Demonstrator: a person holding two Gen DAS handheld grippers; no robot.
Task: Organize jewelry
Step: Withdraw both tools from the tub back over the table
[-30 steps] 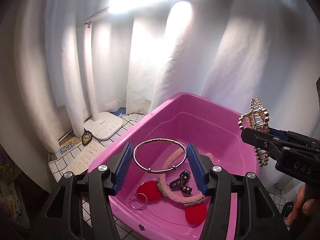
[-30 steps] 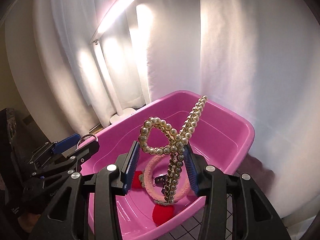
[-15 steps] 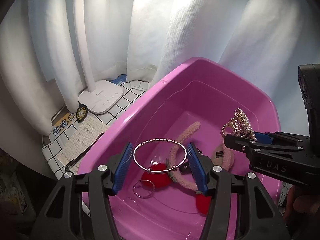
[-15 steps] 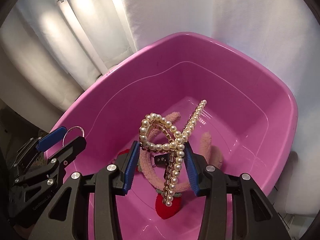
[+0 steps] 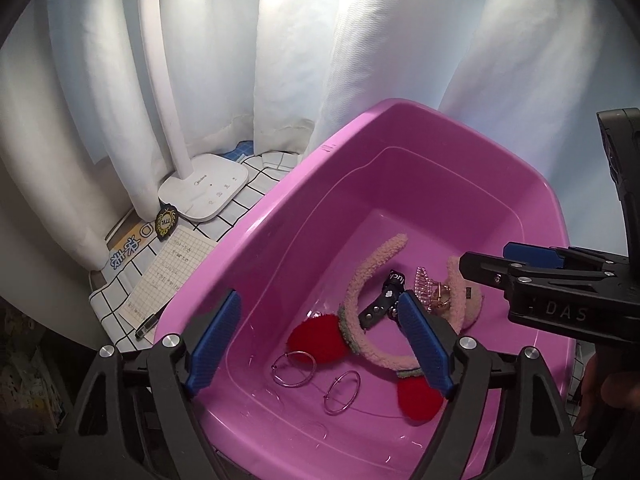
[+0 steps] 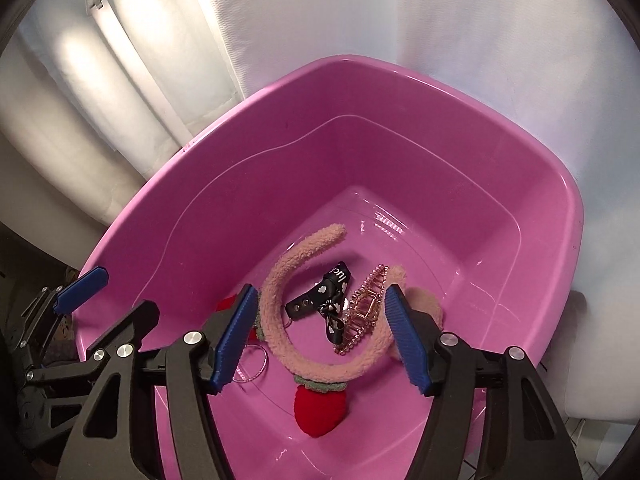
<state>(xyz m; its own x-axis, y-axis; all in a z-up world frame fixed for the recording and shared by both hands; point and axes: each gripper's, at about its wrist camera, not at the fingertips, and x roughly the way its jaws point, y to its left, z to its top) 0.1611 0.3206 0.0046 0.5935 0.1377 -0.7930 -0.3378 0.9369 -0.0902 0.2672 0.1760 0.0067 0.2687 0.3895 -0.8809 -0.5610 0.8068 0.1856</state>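
A pink plastic tub holds the jewelry. In it lie a fuzzy pink headband with red strawberries, a black strap clip, a pearl and gold hair claw, and two silver hoops. My left gripper is open and empty above the tub's near left part. My right gripper is open and empty above the hair claw; it also shows in the left wrist view.
A white desk lamp base stands on a checked cloth left of the tub, with a paper sheet, a pen and a black badge. White curtains hang close behind.
Both grippers opened over the tub. The silver bangle left my left gripper and the pearl hair claw left my right gripper; the claw now lies in the tub.
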